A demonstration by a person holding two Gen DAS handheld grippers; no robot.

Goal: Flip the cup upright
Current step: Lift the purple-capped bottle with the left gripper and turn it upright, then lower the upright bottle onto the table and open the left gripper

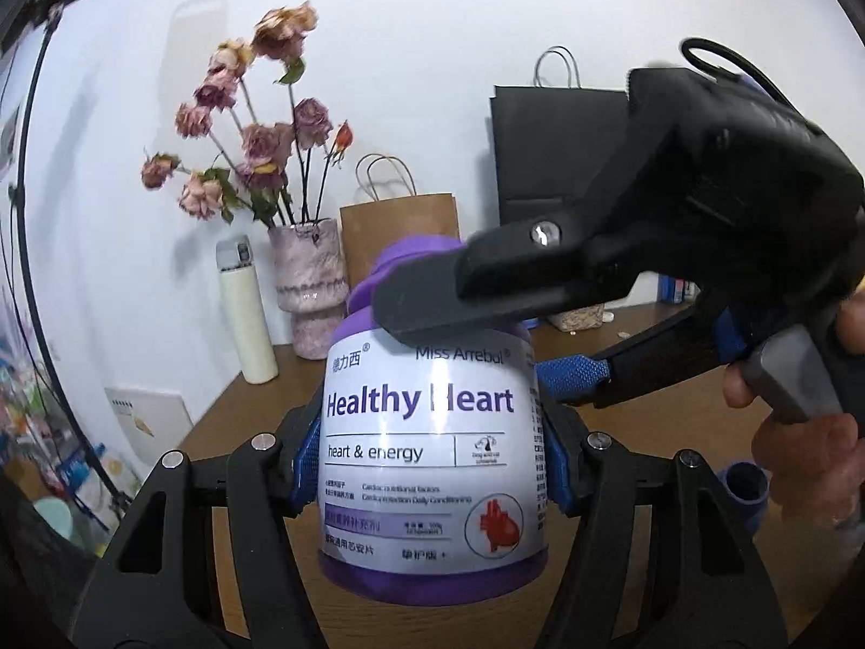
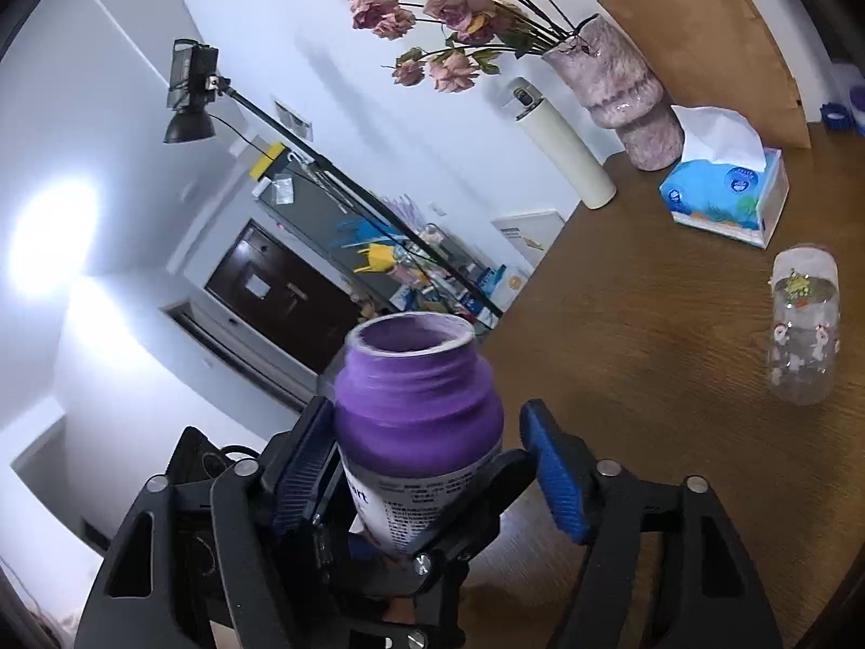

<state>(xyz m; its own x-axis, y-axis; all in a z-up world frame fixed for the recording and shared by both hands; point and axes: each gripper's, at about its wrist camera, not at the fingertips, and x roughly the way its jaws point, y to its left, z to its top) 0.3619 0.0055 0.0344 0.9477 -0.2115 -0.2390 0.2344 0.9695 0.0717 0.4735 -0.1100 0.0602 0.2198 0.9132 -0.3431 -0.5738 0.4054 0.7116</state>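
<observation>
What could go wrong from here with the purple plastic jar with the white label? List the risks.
1. The purple plastic jar with the white label is pinched by the left gripper on its glossy label, so it might slip.
2. The right gripper flanks the neck with one pad apart from it; closing unevenly could shove the jar askew.

A brown wooden table [image 2: 649,324] fills the right half of the right wrist frame and the lower middle of the left wrist frame. Along its far edge, in the upper right of the right wrist frame, stand a cream flask [image 2: 562,146], a mottled pink vase [image 2: 627,103] of dried roses and a brown paper bag [image 2: 719,38]. Just beside the vase lies a blue tissue box [image 2: 724,194]. At the right edge stands a clear plastic bottle [image 2: 803,324], apart from the box.
</observation>
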